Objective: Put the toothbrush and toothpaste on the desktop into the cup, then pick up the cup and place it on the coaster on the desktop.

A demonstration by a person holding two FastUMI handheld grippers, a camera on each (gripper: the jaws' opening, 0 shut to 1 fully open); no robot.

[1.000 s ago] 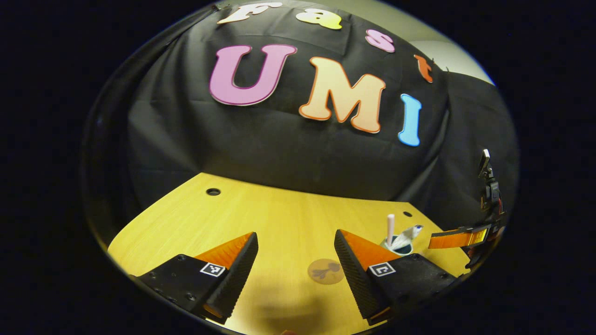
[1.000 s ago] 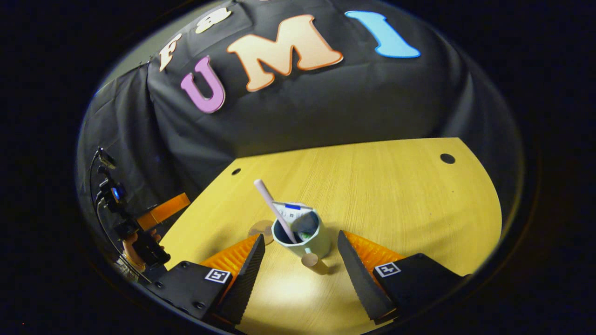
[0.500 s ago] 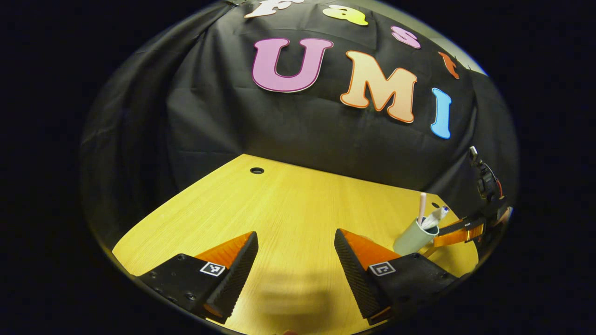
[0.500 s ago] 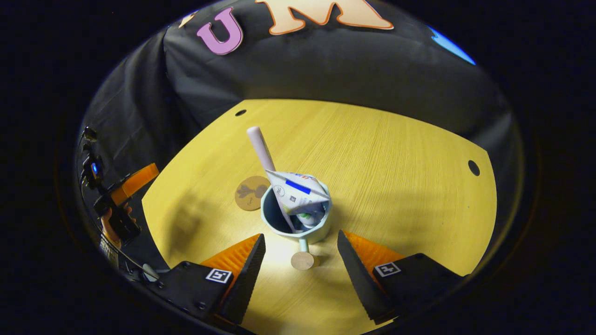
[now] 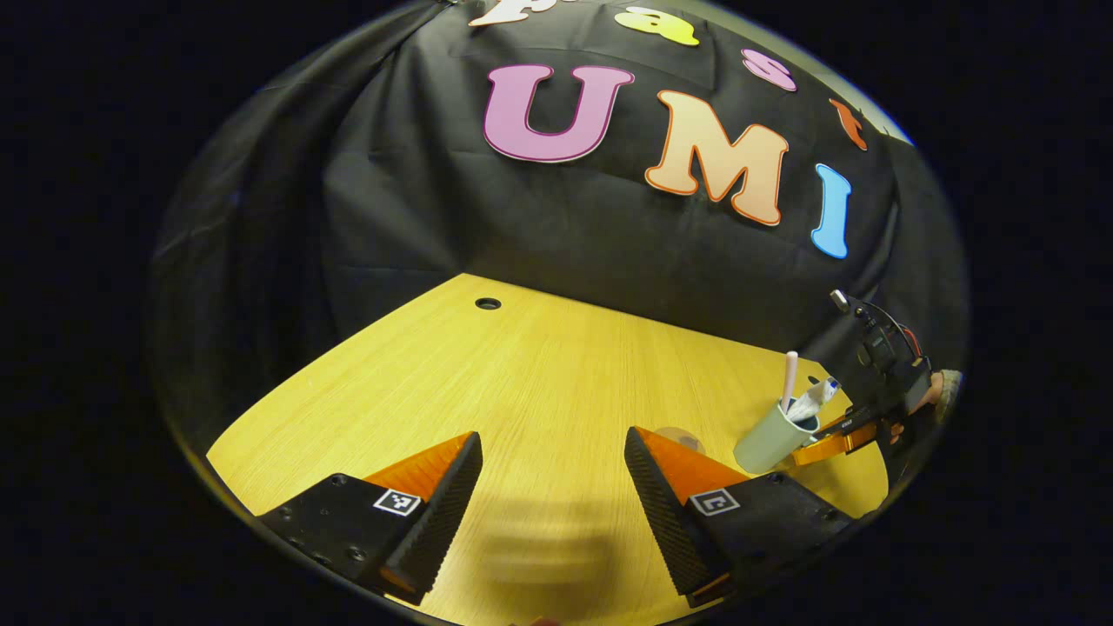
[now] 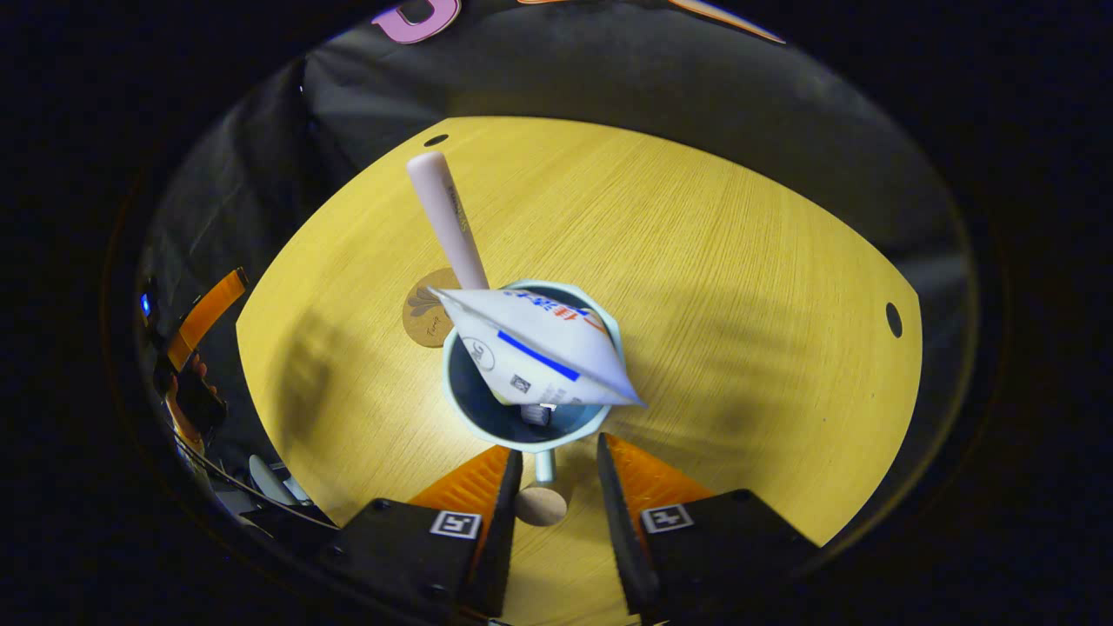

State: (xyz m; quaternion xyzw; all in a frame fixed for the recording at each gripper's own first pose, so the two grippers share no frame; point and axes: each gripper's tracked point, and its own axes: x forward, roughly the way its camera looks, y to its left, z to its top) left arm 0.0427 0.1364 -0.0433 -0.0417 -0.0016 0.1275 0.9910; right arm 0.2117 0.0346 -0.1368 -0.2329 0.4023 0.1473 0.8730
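Note:
A pale green cup (image 6: 487, 417) stands on the wooden desktop (image 6: 739, 287). A white toothpaste tube (image 6: 539, 352) and a pink toothbrush (image 6: 448, 222) stick out of it. My right gripper (image 6: 556, 448) hovers just above and in front of the cup. Its fingers are narrowed either side of the cup's handle (image 6: 540, 504), with a gap left on the right side. The round brown coaster (image 6: 424, 315) lies just beyond the cup, partly hidden by it. My left gripper (image 5: 552, 439) is open over bare desktop, holding nothing. From there the cup (image 5: 769, 442) is at the far right, with the coaster (image 5: 674, 433) beside it.
Round cable holes (image 5: 488, 303) (image 6: 894, 319) mark the desktop near its back edge. The black cloth wall closes off the back. A hand (image 5: 943, 387) holds the right gripper (image 5: 835, 430) at the right rim. The left gripper (image 6: 204, 313) shows at the far left of the desktop.
My right gripper has come down closer over the cup, and its fingers have narrowed around the handle. The left gripper has shifted slightly and stays open.

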